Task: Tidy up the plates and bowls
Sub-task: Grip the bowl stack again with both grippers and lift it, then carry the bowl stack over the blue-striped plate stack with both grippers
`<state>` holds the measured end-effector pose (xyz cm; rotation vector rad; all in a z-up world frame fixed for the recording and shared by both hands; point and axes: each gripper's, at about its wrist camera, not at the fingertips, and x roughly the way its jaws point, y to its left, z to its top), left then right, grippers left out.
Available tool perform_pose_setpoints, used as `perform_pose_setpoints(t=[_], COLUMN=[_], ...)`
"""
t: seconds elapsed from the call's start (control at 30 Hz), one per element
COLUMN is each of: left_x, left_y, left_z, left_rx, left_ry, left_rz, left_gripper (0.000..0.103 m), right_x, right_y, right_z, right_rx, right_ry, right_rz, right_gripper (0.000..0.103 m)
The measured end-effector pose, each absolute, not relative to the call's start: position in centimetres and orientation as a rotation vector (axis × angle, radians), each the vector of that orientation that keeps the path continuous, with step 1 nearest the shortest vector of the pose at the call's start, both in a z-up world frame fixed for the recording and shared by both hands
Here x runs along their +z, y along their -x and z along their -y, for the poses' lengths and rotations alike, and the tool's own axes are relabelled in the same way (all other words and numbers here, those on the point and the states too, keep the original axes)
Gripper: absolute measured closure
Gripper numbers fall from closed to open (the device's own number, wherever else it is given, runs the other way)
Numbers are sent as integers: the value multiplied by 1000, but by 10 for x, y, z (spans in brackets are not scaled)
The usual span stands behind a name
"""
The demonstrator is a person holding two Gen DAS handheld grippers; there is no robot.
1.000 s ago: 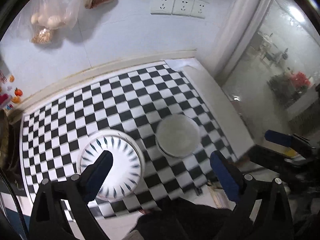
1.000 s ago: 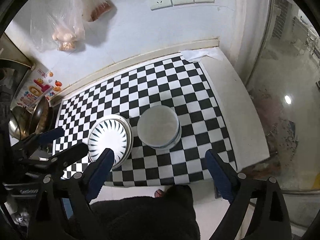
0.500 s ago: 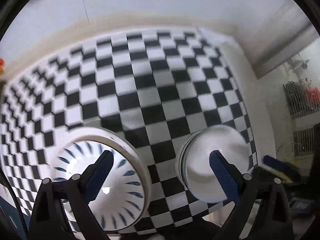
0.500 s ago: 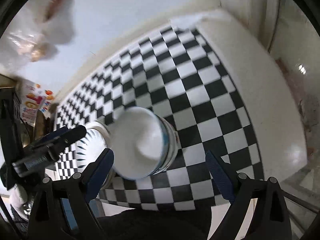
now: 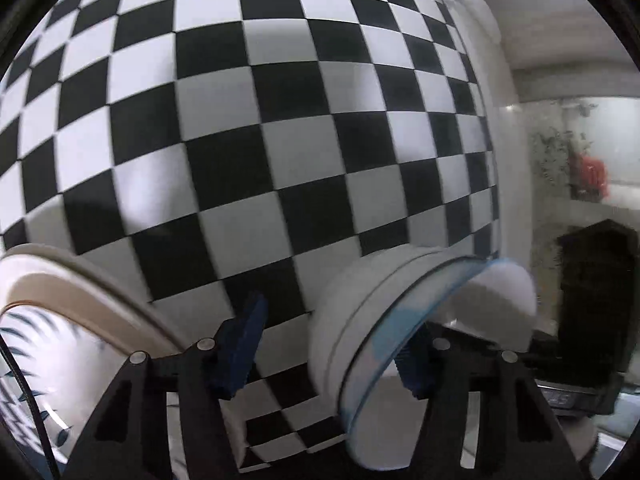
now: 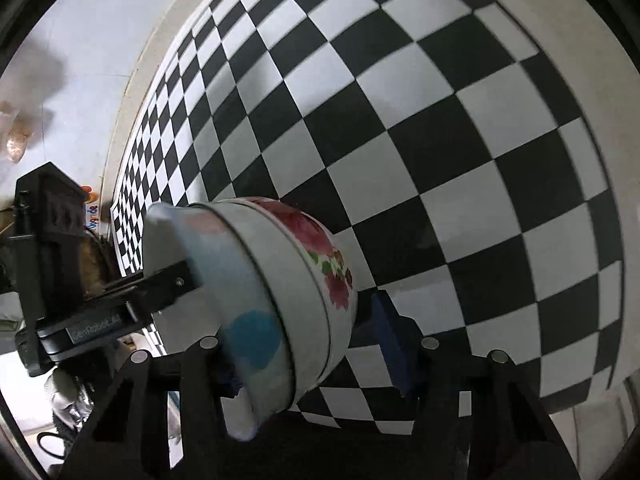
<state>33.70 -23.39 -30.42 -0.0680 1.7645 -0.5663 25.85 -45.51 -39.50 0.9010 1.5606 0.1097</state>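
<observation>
The stack of bowls [image 6: 280,300] sat on the checkered cloth [image 6: 440,140] near its front edge, nested one inside another: a flowered bowl outermost, a plain white one within it, and an inner bowl with blue marks. In the right wrist view the stack straddled one finger of the right gripper [image 6: 308,344]: the left finger lay hidden inside the bowl, while the right blue pad [image 6: 390,340] stood just outside the flowered wall. The jaws were closing over the rim, at a middling width; whether the pads already pressed the wall could not be told.

From the left wrist view the same stack [image 5: 360,320] sat between the fingers of the left gripper [image 5: 332,344], whose jaws were also closing from the opposite side of the rim; contact was blurred. The bowls stood mouth upward, being round, without a long axis.

A patterned plate [image 5: 60,320] lay just beside the stack.
</observation>
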Motion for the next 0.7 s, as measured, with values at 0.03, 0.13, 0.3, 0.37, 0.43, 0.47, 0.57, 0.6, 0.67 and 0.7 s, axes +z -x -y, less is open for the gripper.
perform_pose_setpoints(t=[0.03,0.13,0.3,0.37,0.43,0.47,0.57,0.6,0.67,0.7], left_x=[-305,-309,-304,-303,-299,-298,-295,-293,-292,-289], left_y=[-337,-336,-332,-333,-333,-332,-331,-331,-330,-330], left_z=[236,243,246,243,239,238,237,237,238,238], left_rx=[-583,-643,-628,-627,-617,-614,-606,-605,-605,-606], left_ry=[81,125,101,104,103,102,102,104,104,105], left_rz=[-1773,-1794,-1769,-1765,-1761,-1754,-1734,-1727,-1713,-1700], left_gripper=[47,52,54,54,54,54,54,54,54,54], right_x=[-399,-408,-412,-411,-410,-408,-399,-395,-389,-386], right_y=[-260,-264,-263,-262,-261,-262,-268,-270,-272,-274], right_z=[455,454,455,454,455,454,443,440,439,438], right_rx=[124,157,154,150,144,145,148,149,151,151], right_ry=[-925,-999,-1009,-997,-986,-984,-962,-955,-937,-926], right_rz=[-1561,-1563,-1550,-1543,-1537,-1535,-1526,-1521,-1514,-1508], right_gripper=[47,49,50,50,50,51,53,53,53,53])
